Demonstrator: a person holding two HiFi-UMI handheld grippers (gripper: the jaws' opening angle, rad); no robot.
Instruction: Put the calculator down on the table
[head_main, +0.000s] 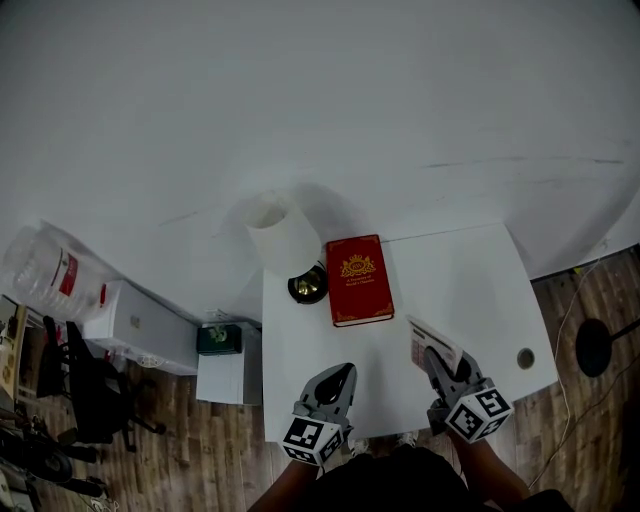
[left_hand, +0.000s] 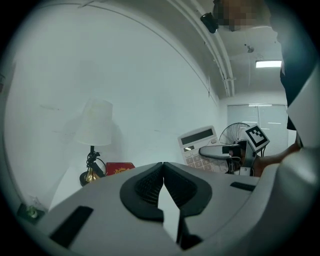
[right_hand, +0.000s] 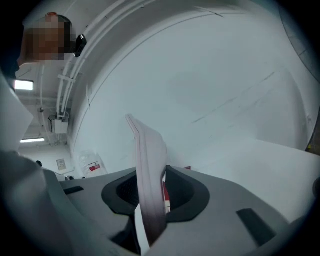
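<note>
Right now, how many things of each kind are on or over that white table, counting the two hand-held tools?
Lamp: 1
Book: 1, red
Calculator: 1, gripped in the right gripper's jaws
Grippers: 2, the left gripper with its jaws shut and empty, and the right gripper
Total: 5

Plain white wall (head_main: 300, 100) across the far side, and the white bench (head_main: 460, 290) sits right up against it. A lamp (head_main: 280, 238) with a white shade stands at its far left corner. Wooden plank floor (head_main: 230, 450) below, a small white side cabinet (head_main: 225, 378) just left of the bench, a black office chair (head_main: 95, 400) further left. Off right, a ceiling strip light (left_hand: 269, 63) glows above a bright window (left_hand: 257, 116).
</note>
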